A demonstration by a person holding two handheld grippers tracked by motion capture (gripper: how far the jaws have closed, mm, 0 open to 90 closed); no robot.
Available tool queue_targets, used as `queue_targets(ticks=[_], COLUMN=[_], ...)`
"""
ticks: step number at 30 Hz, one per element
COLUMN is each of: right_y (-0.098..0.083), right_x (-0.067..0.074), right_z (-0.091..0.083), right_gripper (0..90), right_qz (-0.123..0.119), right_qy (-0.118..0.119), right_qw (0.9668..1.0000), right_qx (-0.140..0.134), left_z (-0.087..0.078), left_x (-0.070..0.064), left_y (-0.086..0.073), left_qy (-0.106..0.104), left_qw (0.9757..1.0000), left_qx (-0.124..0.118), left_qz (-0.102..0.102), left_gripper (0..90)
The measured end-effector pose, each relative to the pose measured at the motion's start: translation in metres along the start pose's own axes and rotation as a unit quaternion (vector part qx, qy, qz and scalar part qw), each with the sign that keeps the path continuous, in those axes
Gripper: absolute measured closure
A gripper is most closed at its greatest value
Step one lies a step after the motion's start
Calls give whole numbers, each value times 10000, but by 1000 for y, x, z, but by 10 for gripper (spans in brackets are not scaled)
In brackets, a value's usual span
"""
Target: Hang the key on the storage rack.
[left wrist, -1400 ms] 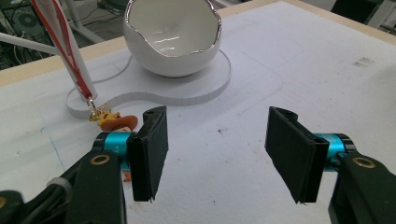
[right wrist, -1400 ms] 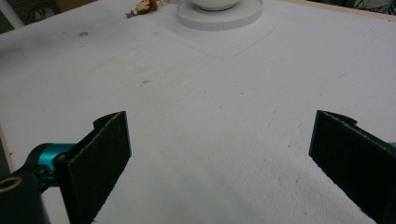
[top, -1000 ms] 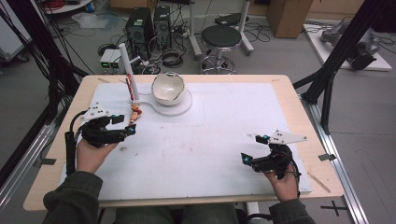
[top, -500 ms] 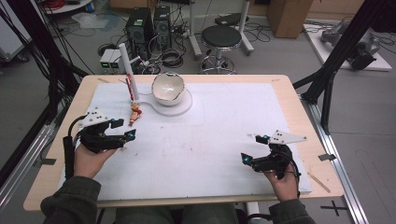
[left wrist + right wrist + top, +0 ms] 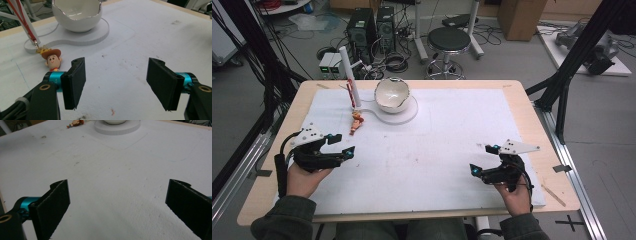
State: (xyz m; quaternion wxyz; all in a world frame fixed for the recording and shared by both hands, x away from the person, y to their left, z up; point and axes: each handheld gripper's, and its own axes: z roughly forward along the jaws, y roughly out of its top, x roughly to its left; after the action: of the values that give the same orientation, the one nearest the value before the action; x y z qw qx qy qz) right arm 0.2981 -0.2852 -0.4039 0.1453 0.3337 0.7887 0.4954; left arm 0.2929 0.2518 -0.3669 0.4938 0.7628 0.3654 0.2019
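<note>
Left gripper (image 5: 116,83) is hovering wide open, jaws just opening, empty, near the small cowboy-doll keychain (image 5: 53,59) lying beside the white eggshell-shaped bowl (image 5: 77,13); right gripper (image 5: 117,207) is gaping empty.

In the left gripper view the little cowboy doll with the brown hat (image 5: 52,60) has its body hidden behind a black jaw, and the white eggshell-shaped bowl (image 5: 77,15) is cut off at the top edge.

No text looks legible on anything here.
</note>
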Motion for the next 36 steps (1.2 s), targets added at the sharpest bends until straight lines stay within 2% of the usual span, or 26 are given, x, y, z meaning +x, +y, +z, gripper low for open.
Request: queue_targets(ticks=[36], right_y=[-1], right_x=[0], right_z=[2], right_gripper=[45], right_qz=[-4], right_qy=[-16], right_qw=[10000], right_qx=[60], left_z=[-27], left_x=[-12], left_y=[-34], left_qy=[72], left_qw=[9999], left_qx=[-11], left_qz=[-105], left_gripper=[297])
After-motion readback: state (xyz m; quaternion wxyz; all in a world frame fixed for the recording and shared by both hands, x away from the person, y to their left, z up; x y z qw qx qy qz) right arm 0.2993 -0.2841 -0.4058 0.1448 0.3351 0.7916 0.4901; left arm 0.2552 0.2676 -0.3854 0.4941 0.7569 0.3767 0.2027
